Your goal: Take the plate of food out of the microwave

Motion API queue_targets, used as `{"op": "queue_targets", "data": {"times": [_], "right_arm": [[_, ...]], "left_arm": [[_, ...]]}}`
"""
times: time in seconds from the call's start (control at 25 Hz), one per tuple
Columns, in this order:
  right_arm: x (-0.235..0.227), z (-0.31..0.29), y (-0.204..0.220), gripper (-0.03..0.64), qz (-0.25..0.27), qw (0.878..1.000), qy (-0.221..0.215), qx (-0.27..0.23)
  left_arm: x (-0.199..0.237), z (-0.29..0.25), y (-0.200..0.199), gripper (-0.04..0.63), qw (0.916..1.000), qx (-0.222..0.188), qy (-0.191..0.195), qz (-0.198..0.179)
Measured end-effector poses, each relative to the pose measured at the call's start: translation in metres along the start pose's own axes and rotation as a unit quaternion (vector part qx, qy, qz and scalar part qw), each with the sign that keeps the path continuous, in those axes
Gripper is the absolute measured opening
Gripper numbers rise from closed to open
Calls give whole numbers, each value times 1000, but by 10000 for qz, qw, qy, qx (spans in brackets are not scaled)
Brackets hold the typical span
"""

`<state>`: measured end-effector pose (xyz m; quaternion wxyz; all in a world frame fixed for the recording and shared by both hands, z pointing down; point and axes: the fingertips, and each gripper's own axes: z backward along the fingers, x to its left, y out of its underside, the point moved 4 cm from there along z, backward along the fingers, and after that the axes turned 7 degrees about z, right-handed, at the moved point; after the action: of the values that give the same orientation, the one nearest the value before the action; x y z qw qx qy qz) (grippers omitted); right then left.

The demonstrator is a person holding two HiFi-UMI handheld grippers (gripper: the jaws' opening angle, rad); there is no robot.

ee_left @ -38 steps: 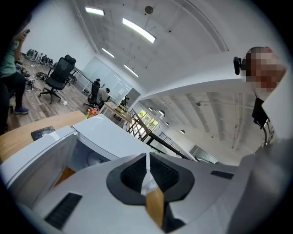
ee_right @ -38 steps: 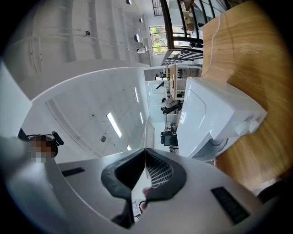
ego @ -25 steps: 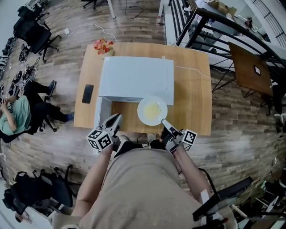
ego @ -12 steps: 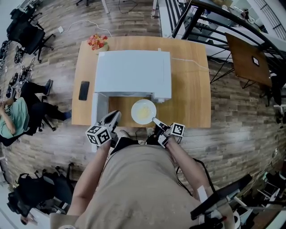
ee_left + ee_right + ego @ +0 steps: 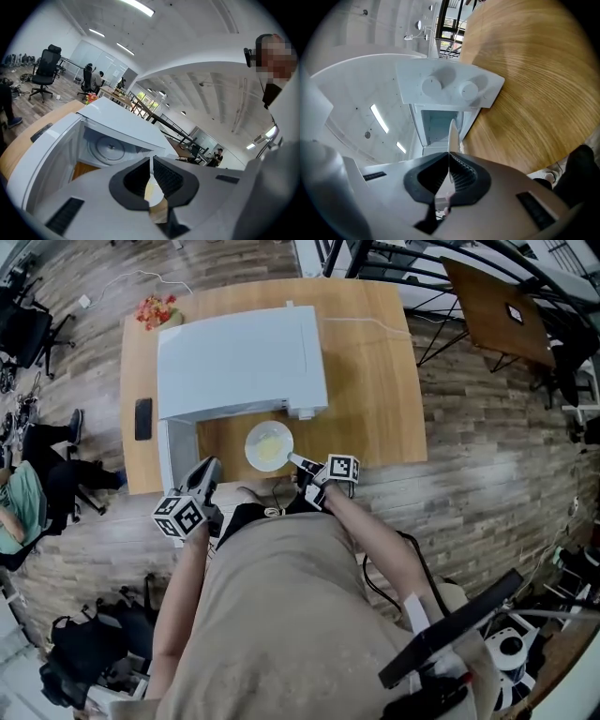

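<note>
Lowered since the earlier head view, the plate (image 5: 268, 445) and the right gripper (image 5: 298, 462) now sit nearer the table (image 5: 375, 381), and the plate shows smaller.

Head view: the plate, with pale yellow food, lies outside the microwave (image 5: 239, 360), just at its front edge, at 6 o'clock of the casing. The right gripper holds the plate's rim at about 4 o'clock. The left gripper (image 5: 206, 470) hovers at 7 o'clock of the plate, apart from it, beside the open door (image 5: 172, 460). A phone (image 5: 142, 418) lies at 9 o'clock of the microwave and flowers (image 5: 155, 310) at 11 o'clock.

Left gripper view: the jaws of the left gripper (image 5: 153, 158) meet at their tips, with nothing between them. Beyond, at 10 o'clock, the cavity shows a bare turntable (image 5: 110, 149).

Right gripper view: the right gripper (image 5: 449, 154) is clamped on the plate (image 5: 452, 133), which is seen edge-on, rising toward 12 o'clock. Two knobs (image 5: 450, 88) mark the microwave's panel above; the table (image 5: 534, 84) fills 2 o'clock.
</note>
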<state>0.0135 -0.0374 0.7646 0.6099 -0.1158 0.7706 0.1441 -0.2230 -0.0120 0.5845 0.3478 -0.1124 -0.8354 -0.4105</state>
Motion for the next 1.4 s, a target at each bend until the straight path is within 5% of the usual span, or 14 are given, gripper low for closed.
{"op": "queue_targets", "data": {"times": [0.76, 1.4], "right_arm": [[-12, -8, -4, 17, 14, 9995, 68, 303], [-38, -34, -9, 17, -212, 9968, 670, 378]], "left_arm": [[6, -1, 13, 8, 9996, -75, -221, 146], [25, -6, -11, 8, 9993, -104, -317, 170]]}}
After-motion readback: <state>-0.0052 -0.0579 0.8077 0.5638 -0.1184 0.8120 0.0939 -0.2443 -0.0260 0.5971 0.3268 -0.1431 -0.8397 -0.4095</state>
